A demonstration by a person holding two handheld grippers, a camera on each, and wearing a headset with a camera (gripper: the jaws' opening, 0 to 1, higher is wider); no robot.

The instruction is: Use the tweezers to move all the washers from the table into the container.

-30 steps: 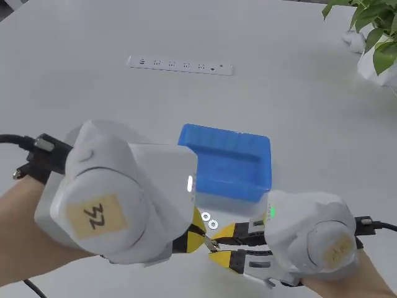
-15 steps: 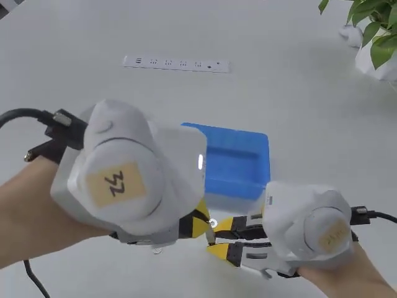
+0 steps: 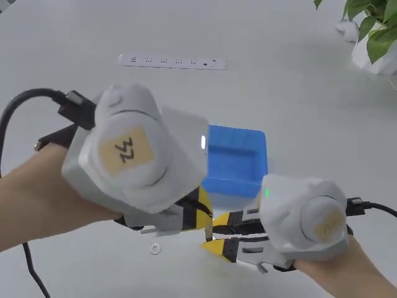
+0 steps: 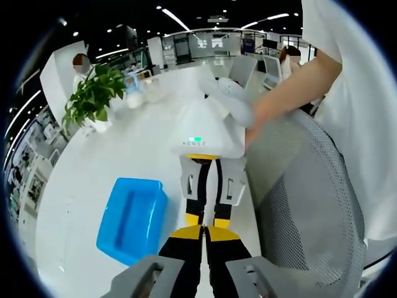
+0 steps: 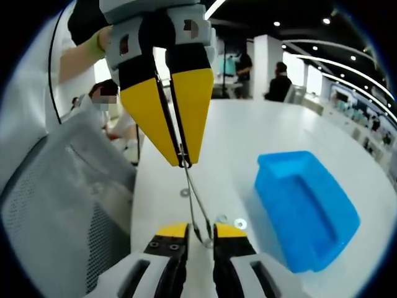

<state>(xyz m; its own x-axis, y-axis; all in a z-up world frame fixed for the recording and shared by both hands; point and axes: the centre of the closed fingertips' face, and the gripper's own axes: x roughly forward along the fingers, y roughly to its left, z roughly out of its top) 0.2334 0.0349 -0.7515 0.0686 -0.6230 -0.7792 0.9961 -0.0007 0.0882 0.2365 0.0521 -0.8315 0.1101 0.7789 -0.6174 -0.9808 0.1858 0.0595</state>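
**Tweezers held between 2 grippers beside the blue container**

In the right gripper view the tweezers (image 5: 191,202) run as a thin dark line from frame centre down to bottom centre, their long axis nearly vertical in the picture. Their upper end is pinched in the closed yellow jaws of the left gripper (image 5: 181,162), which hangs in from the top. The lower end points into the narrow gap between the jaws of the right gripper (image 5: 201,233); I cannot tell whether those jaws press on it.

3 washers (image 5: 221,218) lie flat on the white table (image 3: 279,81) near that lower end, 1 to its left and 2 to its right. The blue container (image 5: 270,198) sits at the right, open side up, its long axis slanting toward lower right and its inside plain blue.

In the head view the 2 grippers meet at lower centre and the left one covers the container's left edge. 1 washer (image 3: 155,249) lies near the bottom, below the left gripper. A power strip (image 3: 172,61) lies at upper left, and a plant (image 3: 372,25) stands in the upper right corner.
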